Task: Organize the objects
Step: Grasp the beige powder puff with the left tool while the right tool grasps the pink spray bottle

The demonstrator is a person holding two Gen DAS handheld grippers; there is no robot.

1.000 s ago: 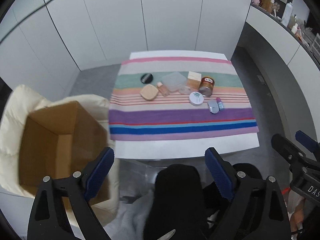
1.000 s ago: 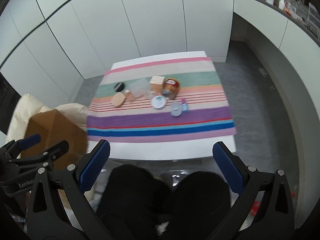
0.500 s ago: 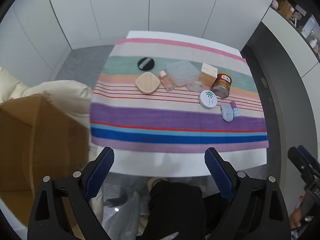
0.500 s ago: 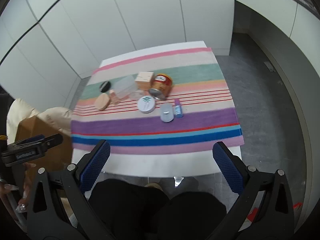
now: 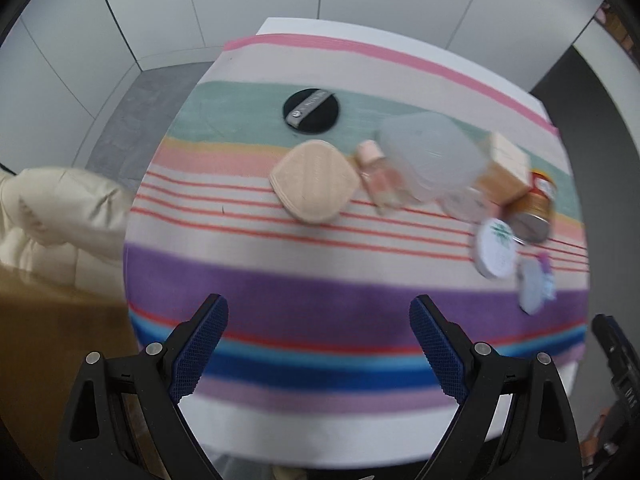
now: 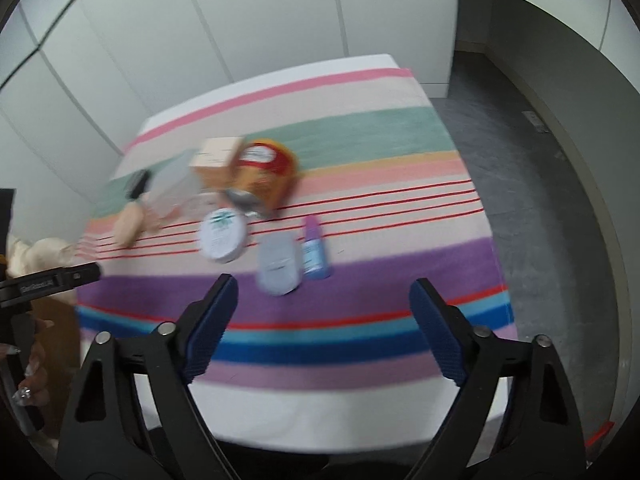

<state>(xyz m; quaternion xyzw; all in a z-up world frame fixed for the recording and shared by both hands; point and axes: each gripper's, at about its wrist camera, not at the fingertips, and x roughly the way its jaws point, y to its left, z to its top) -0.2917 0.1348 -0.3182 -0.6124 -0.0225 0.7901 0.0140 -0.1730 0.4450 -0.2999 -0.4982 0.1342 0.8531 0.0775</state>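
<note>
The blue-padded fingers (image 5: 208,336) of the left gripper (image 5: 318,340) are spread wide at the bottom of the left wrist view, holding nothing and touching nothing, above the near purple and blue bands of the striped cloth (image 5: 280,288) that covers the white surface (image 5: 304,436). The right gripper (image 6: 322,320) shows the same in its own view: its fingers (image 6: 436,340) stand wide apart and empty over the near edge of the cloth.

The things to organize lie in a loose row across the middle of the cloth. In the left wrist view, a round black powder puff (image 5: 312,111) sits upper centre on the green band, with a beige diamond-shaped cushion puff (image 5: 315,181) just below it. Touching the puff's right side is a small pink bottle (image 5: 376,172), then a frosted clear plastic box (image 5: 432,156), a tan cardboard carton (image 5: 506,168) and a gold tin can on its side (image 5: 534,208) toward the right edge. Below the can are a round white jar with a green palm print (image 5: 496,248), a flat grey-blue case (image 5: 530,290) and, just beside it, a small purple-capped blue tube (image 5: 547,276). This right part is blurred.

At the left edge of that view sit a cream padded cushion (image 5: 60,212) and a brown cardboard box (image 5: 60,340).
</note>
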